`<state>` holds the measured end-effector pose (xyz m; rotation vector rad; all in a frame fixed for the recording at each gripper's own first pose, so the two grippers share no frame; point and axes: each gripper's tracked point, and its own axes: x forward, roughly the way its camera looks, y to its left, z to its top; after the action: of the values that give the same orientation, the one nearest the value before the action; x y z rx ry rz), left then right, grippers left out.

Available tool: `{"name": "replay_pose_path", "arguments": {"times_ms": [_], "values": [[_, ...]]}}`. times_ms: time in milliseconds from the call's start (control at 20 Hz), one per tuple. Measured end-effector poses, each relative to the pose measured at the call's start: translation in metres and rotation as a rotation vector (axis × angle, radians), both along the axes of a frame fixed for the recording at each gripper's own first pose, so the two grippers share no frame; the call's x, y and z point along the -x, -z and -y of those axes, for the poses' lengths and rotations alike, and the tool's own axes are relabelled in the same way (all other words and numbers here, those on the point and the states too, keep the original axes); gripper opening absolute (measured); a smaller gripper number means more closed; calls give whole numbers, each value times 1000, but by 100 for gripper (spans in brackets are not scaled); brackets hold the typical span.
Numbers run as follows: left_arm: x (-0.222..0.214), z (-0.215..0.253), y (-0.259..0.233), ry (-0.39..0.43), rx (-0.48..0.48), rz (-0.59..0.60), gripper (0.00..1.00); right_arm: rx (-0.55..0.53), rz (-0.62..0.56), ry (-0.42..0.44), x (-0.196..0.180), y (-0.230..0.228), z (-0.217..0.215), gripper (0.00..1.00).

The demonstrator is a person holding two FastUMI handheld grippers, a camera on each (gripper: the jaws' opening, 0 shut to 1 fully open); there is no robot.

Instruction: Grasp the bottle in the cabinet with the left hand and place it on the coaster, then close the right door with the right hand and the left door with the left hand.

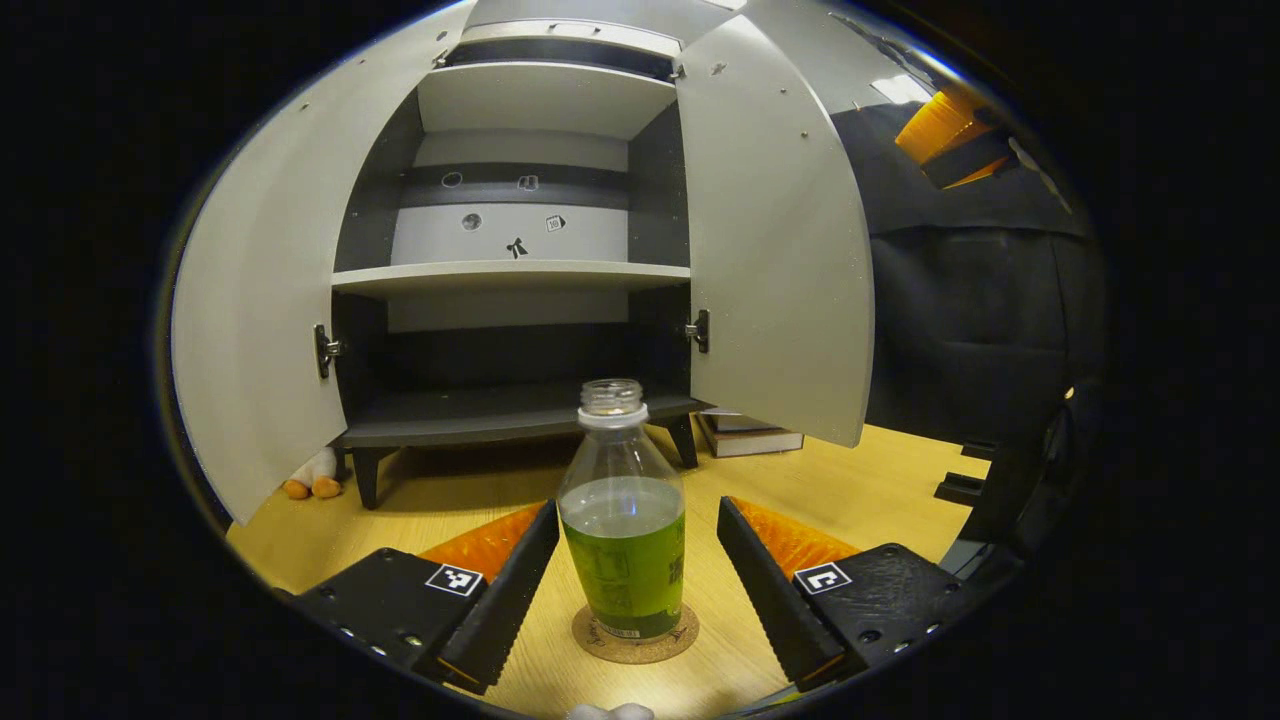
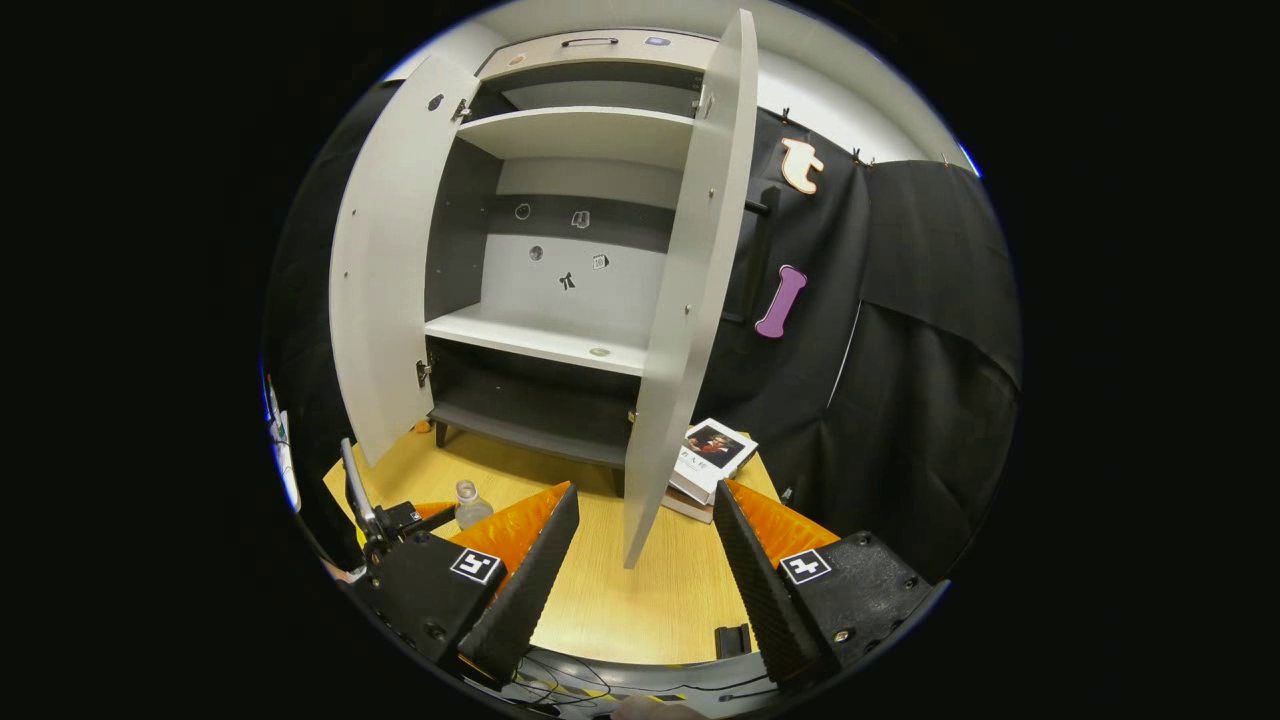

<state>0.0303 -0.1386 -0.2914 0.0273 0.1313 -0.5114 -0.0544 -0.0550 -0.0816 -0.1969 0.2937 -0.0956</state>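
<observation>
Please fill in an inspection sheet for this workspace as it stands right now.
Surface: wooden table, bare in front of the cabinet.
Job's things: bottle of green liquid, capless, upright on the coaster; cabinet with left door and right door both open.
Clutter: books beside the cabinet's right leg; soft toy under the left door.
Grippers: left gripper open, fingers either side of the bottle, not touching; right gripper open, facing the right door's edge.
Cables: dark cables at the table's near edge.
Surroundings: black cloth wall.
</observation>
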Motion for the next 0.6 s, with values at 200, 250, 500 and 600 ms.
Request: {"name": "replay_pose_path", "arguments": {"times_ms": [200, 250, 500, 600], "values": [[-3, -12, -21, -39, 6, 12, 98, -8, 8, -3, -1, -3, -3, 84], [-6, -13, -32, -45, 20, 20, 96, -11, 16, -3, -2, -5, -4, 84], [-15, -25, -96, -69, 34, 45, 96, -38, 48, -17, -4, -15, -11, 84], [-16, -28, -122, -61, 25, 42, 96, -52, 71, -30, -3, -23, -16, 83]]}}
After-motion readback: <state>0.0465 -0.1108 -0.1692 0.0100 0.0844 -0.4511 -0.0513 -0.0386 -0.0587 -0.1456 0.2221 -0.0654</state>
